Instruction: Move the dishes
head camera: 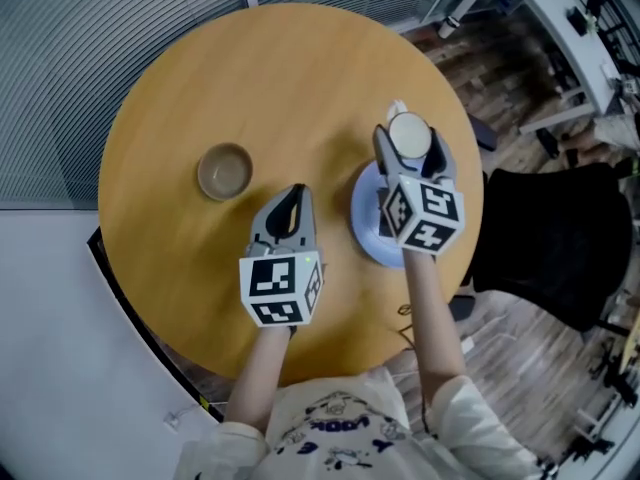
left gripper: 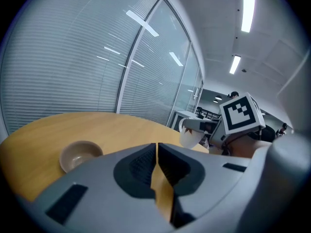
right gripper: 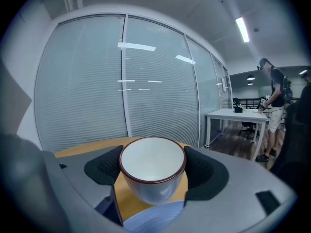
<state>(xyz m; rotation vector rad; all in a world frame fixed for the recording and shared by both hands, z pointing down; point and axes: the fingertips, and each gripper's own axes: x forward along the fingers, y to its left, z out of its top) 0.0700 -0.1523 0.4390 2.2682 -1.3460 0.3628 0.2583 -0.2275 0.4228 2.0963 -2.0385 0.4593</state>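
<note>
The round wooden table (head camera: 200, 88) is filling most of the head view, and a pale blue plate (head camera: 366, 218) is lying on its right part. The right gripper (head camera: 410, 138) is clamping a white cup (right gripper: 152, 166) with a dark red rim between its jaws, above the plate's far edge. The left gripper (head camera: 290, 203) is hovering just left of the plate, jaws pressed together with nothing between them. A small tan bowl (head camera: 225, 171) is sitting well apart to the left

One round table (head camera: 180, 78) carries three dishes (one brown bowl (head camera: 225, 171), one white cup (right gripper: 153, 165), one blue plate (head camera: 366, 220)), and two grippers show: left gripper (head camera: 292, 196) and right gripper (head camera: 410, 141).
</note>
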